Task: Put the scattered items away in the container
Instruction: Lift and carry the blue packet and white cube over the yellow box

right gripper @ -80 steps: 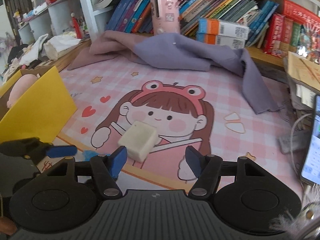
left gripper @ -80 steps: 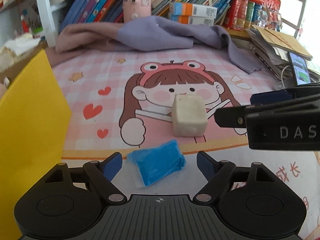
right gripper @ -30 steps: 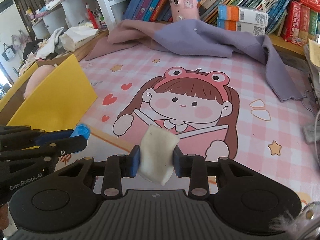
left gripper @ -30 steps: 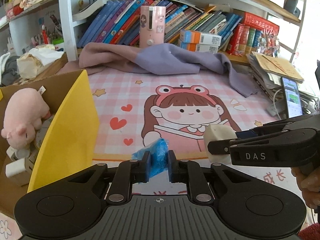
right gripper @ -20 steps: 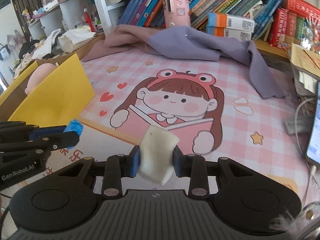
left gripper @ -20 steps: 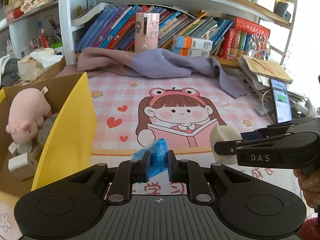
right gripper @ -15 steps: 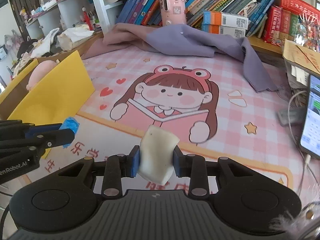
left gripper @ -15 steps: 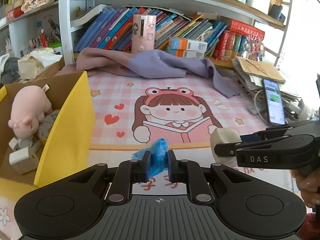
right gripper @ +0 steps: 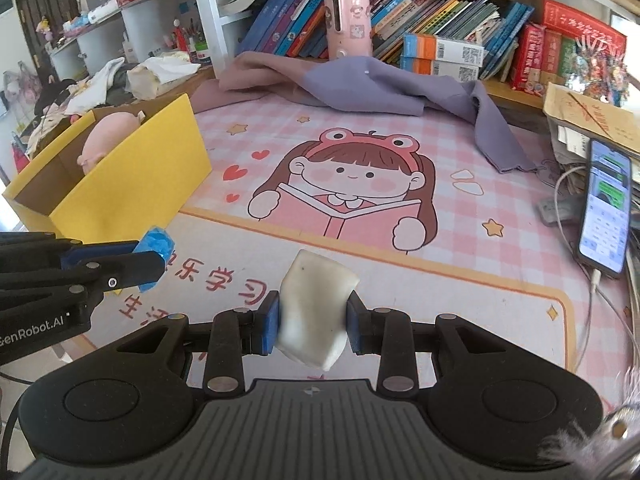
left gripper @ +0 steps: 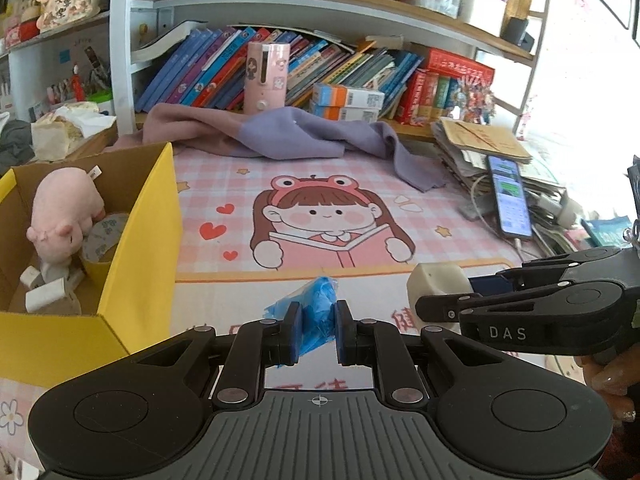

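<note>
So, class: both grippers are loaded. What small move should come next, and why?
Probably carry the left gripper, shut on the blue packet, over the yellow box to its left. The box is open-topped, nearest that hand, and the right gripper holding the white block can follow.

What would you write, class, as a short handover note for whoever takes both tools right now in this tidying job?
Left tool: shut on the blue packet, lifted off the mat.
Right tool: shut on the white block, also lifted.
Yellow box: to the left; already holds a pink plush pig, a tape roll and small white pieces.
Done: both loose items picked up.
Left: carry each over the box and release it inside. No other scattered items show on the mat.
</note>
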Demonstrator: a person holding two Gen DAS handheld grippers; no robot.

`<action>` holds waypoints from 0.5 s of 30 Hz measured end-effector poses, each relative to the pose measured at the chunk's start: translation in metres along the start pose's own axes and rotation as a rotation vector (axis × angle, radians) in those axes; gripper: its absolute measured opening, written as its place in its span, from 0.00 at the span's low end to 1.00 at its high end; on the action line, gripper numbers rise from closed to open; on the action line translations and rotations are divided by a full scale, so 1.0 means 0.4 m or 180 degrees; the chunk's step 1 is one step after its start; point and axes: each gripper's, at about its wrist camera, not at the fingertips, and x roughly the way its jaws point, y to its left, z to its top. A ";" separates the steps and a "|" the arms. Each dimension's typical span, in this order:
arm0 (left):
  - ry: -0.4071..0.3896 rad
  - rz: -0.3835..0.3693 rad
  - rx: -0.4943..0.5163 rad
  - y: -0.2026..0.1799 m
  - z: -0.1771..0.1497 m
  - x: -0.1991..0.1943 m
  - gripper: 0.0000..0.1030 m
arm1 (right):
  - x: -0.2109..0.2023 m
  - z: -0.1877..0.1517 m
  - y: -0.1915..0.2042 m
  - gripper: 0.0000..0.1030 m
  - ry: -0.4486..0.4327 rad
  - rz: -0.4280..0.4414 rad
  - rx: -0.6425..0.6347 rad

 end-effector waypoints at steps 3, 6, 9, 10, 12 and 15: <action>-0.0027 -0.0065 0.0024 0.013 -0.018 -0.027 0.14 | -0.022 -0.018 0.026 0.30 -0.0041 -0.0079 0.0035; -0.0035 -0.0122 0.0015 0.033 -0.042 -0.061 0.14 | -0.046 -0.040 0.064 0.30 -0.0060 -0.0143 0.0053; -0.0041 -0.0166 0.0001 0.054 -0.069 -0.100 0.14 | -0.071 -0.066 0.109 0.30 -0.0069 -0.0171 0.0045; -0.0040 -0.0175 0.0001 0.060 -0.078 -0.112 0.14 | -0.078 -0.073 0.123 0.30 -0.0075 -0.0180 0.0045; -0.0033 -0.0195 0.0004 0.075 -0.095 -0.137 0.14 | -0.095 -0.088 0.152 0.30 -0.0089 -0.0196 0.0058; -0.0041 -0.0204 0.0029 0.098 -0.114 -0.169 0.14 | -0.117 -0.107 0.194 0.30 -0.0127 -0.0226 0.0075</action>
